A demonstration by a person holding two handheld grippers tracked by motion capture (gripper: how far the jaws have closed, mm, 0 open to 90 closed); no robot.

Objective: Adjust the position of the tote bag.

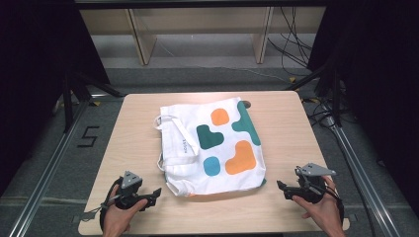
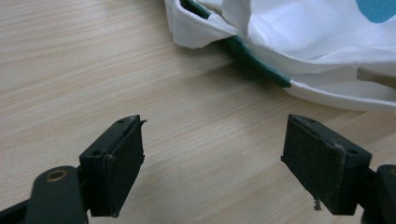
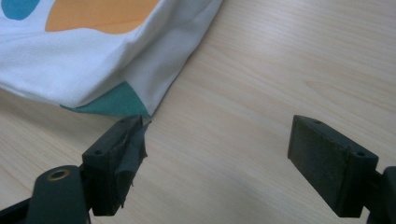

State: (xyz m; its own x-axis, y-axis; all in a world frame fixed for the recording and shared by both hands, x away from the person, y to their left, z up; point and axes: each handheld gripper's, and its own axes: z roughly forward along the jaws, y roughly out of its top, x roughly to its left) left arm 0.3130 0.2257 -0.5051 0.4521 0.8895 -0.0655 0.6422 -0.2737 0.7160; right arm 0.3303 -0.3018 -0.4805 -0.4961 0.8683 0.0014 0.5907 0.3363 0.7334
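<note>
Two hand-held black two-jaw grippers rest at the near edge of a light wooden table (image 1: pixel 133 106). Left gripper (image 1: pixel 157 191) and right gripper (image 1: pixel 279 185) both have their jaws wide apart, holding nothing. Between them, at the table's centre, lies a white cloth tote bag (image 1: pixel 212 145) printed with orange, teal and blue blobs, flat, its straps (image 1: pixel 174 129) trailing to the left. Each gripper points inward at a near bag corner without touching it. Judging by this, the work sits at the approach step; next, each gripper likely needs to close in and pinch a corner or edge.
</note>
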